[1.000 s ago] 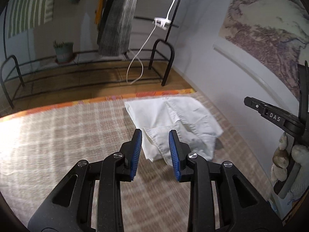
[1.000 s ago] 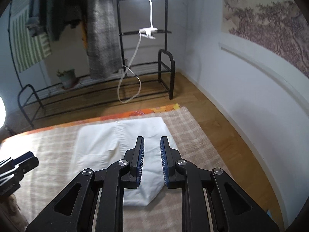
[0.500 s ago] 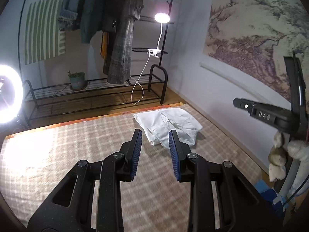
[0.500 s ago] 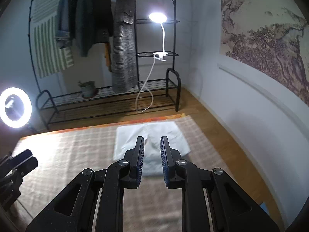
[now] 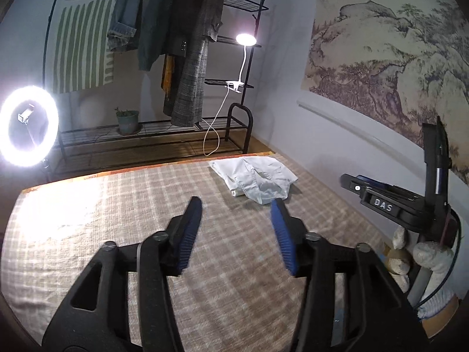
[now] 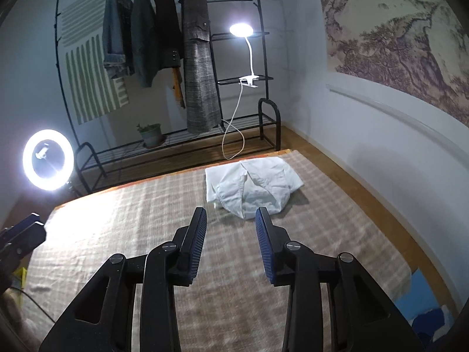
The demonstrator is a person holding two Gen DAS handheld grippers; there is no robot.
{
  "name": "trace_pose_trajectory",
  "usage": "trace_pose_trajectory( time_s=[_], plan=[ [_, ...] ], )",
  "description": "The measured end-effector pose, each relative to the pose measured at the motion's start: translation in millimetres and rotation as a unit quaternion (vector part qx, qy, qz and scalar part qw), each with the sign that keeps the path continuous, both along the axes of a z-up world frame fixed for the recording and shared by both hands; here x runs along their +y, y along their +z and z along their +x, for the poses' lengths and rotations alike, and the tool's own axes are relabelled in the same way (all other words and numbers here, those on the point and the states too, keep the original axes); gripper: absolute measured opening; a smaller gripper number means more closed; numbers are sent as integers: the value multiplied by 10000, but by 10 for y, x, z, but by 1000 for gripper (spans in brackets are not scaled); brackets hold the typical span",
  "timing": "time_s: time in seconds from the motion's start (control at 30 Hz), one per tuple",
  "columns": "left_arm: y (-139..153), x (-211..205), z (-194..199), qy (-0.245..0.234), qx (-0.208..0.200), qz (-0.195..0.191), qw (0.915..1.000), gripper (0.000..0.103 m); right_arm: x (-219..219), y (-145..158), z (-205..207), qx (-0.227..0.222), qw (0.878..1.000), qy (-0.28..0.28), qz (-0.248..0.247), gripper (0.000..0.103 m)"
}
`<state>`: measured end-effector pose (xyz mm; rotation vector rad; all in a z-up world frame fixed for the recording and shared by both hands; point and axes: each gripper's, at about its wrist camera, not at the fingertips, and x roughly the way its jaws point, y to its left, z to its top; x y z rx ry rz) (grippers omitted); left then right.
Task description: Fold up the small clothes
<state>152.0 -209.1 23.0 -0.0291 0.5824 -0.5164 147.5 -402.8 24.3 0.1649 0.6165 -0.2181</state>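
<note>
A folded white garment (image 5: 254, 178) lies near the far right corner of the plaid bed cover (image 5: 117, 205); it also shows in the right wrist view (image 6: 252, 184). My left gripper (image 5: 236, 205) is open and empty, held above the cover, well short of the garment. My right gripper (image 6: 230, 214) is open and empty, also short of the garment. The right gripper's body shows at the right of the left wrist view (image 5: 410, 202). The left gripper's tip shows at the left edge of the right wrist view (image 6: 20, 234).
A black clothes rack (image 6: 181, 135) with hanging coats, a potted plant (image 6: 151, 135) and a clip lamp (image 6: 241, 29) stands beyond the bed. A ring light (image 6: 48, 160) glows at the left. A wall runs along the right (image 6: 366, 135).
Both grippers have pulled back and up from the garment, which now lies farther away. Both have opened wider, the left more than the right.
</note>
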Motion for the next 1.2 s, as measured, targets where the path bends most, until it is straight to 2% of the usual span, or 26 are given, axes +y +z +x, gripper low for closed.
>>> trace_pose_trajectory(
  time_s=[0.17, 0.27, 0.33, 0.4, 0.43, 0.47, 0.53, 0.67, 0.73, 0.93, 1.2],
  plan=[
    [-64, 5, -87, -60, -76, 114, 9999, 55, 97, -161, -77, -28, 9999, -139, 17, 37],
    [-65, -13, -120, -91, -127, 107, 9998, 69, 156, -232, -92, 27, 9997, -155, -209, 42],
    [-64, -14, -124, -94, -132, 58, 9999, 70, 156, -266, -111, 11, 9996, -160, -217, 49],
    [-68, -19, -124, -109, -122, 39, 9999, 71, 164, -279, -111, 19, 9995, -159, -270, 49],
    [-72, -25, -125, -112, -121, 43, 9999, 75, 172, -287, -118, 25, 9994, -165, -315, 49],
    [-78, -36, -124, -121, -123, 61, 9998, 78, 177, -296, -122, 22, 9992, -170, -365, 51],
    [-92, -59, -124, -139, -143, 110, 9997, 81, 180, -316, -127, 26, 9990, -169, -421, 63],
    [-95, -128, -148, -147, -194, 225, 9995, 84, 155, -313, -125, -14, 9989, -205, -417, 69],
    [-85, -148, -178, -131, -283, 266, 9992, 88, 146, -309, -120, -43, 9989, -232, -417, 76],
    [-48, -157, -241, -15, -502, 357, 9981, 99, 129, -301, -107, -93, 9989, -250, -397, 79],
    [-72, -125, -215, 103, -333, 404, 9986, 102, 136, -292, -88, -119, 9988, -254, -398, 80]
  ],
)
